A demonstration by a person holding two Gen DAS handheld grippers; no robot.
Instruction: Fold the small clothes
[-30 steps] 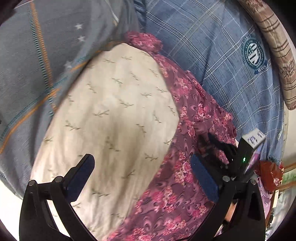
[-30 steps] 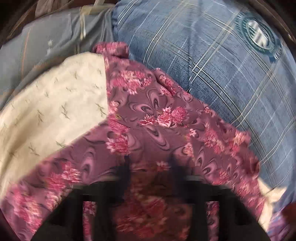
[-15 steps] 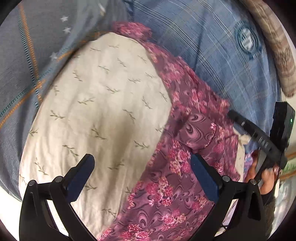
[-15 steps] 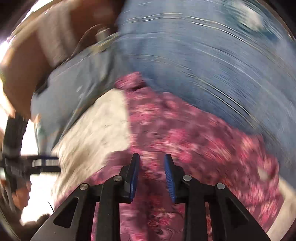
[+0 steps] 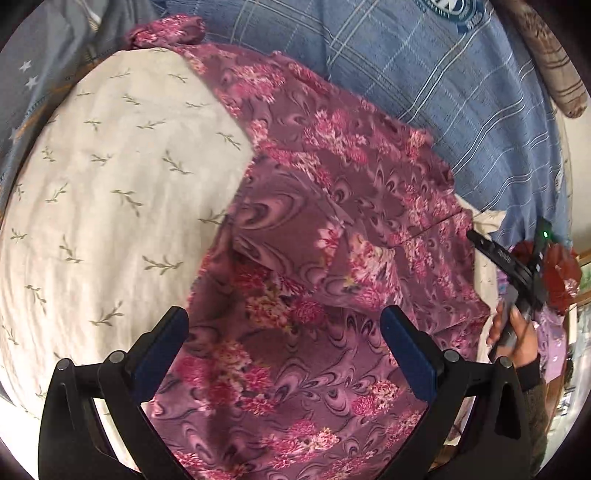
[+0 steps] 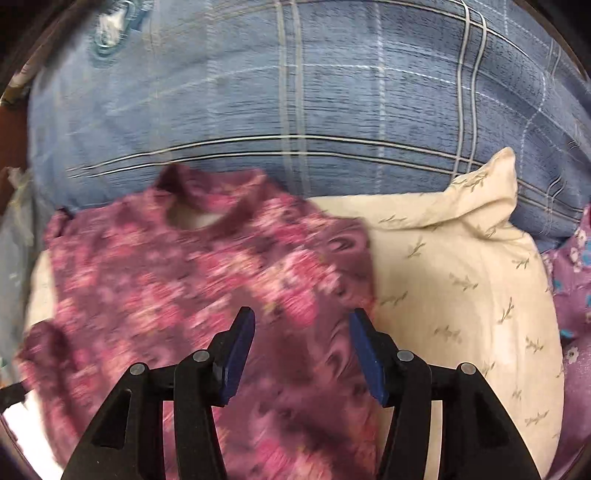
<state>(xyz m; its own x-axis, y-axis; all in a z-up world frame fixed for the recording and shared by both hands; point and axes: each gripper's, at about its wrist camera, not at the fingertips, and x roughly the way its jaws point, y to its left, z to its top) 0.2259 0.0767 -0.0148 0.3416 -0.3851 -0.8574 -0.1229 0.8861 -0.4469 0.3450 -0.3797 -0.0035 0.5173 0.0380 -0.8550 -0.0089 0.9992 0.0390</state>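
A small purple garment with a pink flower print (image 5: 332, 229) lies partly folded on a cream pillow with a sprig pattern (image 5: 110, 192), covering the pillow's right half in the left wrist view. A flap of the cloth is turned over across its middle, and one bunched end reaches toward the top of the pillow. In the right wrist view the same garment (image 6: 192, 295) is smeared by motion blur; a round neck opening shows at its far edge, but the print and the folds are hard to make out there. Its near part runs off the bottom of both views.

The left tongs (image 5: 284, 325) hang above the garment with their blue pads spread wide and nothing between them. The right tongs (image 6: 302, 339) are also spread, less widely, over the garment's near edge beside the bare pillow (image 6: 461, 280); whether the pads touch the cloth cannot be told. From the left wrist view the right tongs (image 5: 480, 240) appear small at the frame's right side, held in the person's right hand (image 5: 513, 332), beyond the garment's edge.

Under and behind the pillow spreads a blue plaid sheet (image 6: 295, 92) bearing a round crest, cut off at the top (image 5: 443, 7). A grey cloth with white stars (image 5: 33, 74) lies at the left, and another purple flowered cloth (image 6: 572, 288) shows at the right edge, mostly out of frame.
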